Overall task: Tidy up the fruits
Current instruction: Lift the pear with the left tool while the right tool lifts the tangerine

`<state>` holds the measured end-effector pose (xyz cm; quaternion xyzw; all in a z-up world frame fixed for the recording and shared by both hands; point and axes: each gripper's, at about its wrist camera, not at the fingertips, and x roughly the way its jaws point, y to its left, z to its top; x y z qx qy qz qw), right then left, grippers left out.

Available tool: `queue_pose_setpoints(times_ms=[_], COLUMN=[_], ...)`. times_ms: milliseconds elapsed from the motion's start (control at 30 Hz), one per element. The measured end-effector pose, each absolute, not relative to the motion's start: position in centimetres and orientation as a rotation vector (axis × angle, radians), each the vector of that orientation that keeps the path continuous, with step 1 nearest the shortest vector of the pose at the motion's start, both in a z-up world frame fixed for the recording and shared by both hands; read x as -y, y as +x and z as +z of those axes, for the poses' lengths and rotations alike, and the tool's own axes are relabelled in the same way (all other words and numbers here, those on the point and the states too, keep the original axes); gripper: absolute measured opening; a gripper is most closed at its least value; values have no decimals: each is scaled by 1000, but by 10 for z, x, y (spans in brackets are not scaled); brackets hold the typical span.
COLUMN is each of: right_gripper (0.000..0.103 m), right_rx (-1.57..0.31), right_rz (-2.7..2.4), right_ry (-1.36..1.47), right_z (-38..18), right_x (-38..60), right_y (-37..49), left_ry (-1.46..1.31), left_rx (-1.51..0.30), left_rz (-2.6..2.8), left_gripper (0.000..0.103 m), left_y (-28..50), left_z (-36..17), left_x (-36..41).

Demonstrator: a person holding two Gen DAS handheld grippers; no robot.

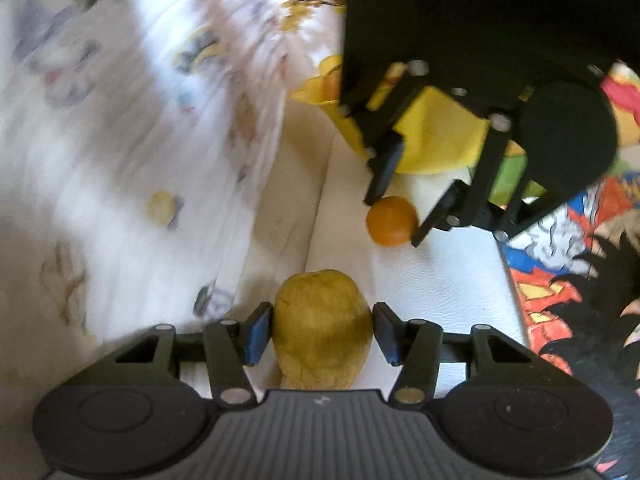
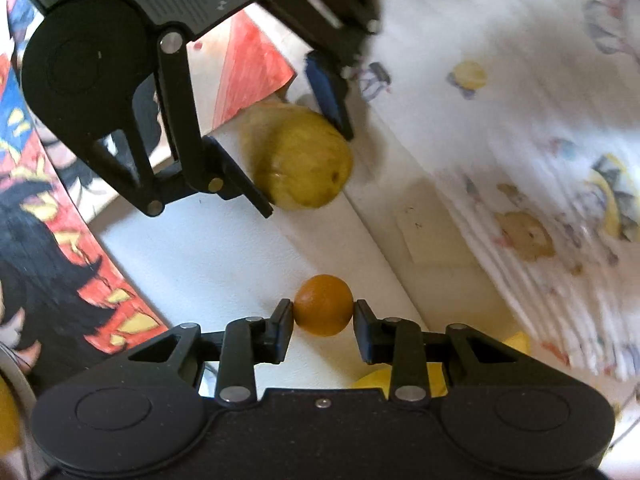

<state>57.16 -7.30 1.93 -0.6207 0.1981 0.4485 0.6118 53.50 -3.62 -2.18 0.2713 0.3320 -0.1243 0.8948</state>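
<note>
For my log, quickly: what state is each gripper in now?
Left gripper: closed on the yellow-green fruit.
Right gripper: closed on the orange.

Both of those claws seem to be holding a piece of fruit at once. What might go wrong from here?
Both fruits are round and pinched only at their sides. The left gripper holds a bulky yellow-green fruit on narrow pads, so it may slip or bruise. The right gripper clamps a small orange that might pop out and roll across the white surface. The two grippers also face each other closely, so they may bump.
</note>
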Motion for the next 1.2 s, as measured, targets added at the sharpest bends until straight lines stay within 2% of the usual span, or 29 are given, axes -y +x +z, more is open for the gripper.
queue_pose_setpoints(times_ms=[467,700,1200], right_gripper=[34,34,34], right_rx=[-446,-413,-300], right_rz=[947,878,761], right_ry=[-1314,-1206,-1052], right_z=[41,50,39], right_x=[103,126,148], right_y=[545,517,441], left_ry=[623,384,175], left_rx=[-688,-682,-635], left_rz=[-207,-207,-226], left_gripper=[58,57,57], left_y=[533,519,462], left_z=[-21,-10,14], left_x=[48,31,13])
